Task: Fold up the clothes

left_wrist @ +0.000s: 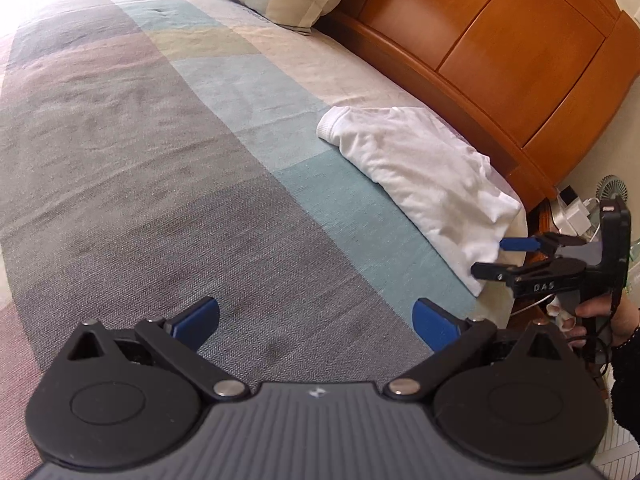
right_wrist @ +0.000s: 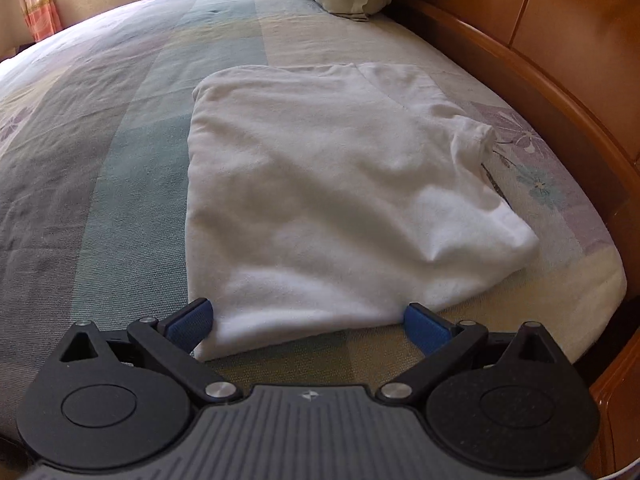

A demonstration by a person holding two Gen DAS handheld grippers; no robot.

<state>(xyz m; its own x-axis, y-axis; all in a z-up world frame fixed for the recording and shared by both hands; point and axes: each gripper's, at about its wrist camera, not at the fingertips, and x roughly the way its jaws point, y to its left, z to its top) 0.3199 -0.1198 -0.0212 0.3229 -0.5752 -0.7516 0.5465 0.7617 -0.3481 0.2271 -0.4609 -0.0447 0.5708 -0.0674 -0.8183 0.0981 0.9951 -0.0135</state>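
White folded garment (right_wrist: 332, 184) lay on bed (left_wrist: 160, 160) near headboard (left_wrist: 500, 40). Right claw (right_wrist: 308, 320) spread wide, blue pads flanking garment's near edge. Left claw (left_wrist: 316, 320) gaped over bare bedspread, gripping nothing.

The folded white garment (right_wrist: 340, 184) is soft, matt knit cloth. The bedspread (left_wrist: 140, 160) is coarse matt weave. The headboard (left_wrist: 500, 40) is glossy varnished wood. Both grippers' fingers (left_wrist: 200, 318) look like matt black plastic with blue pads.
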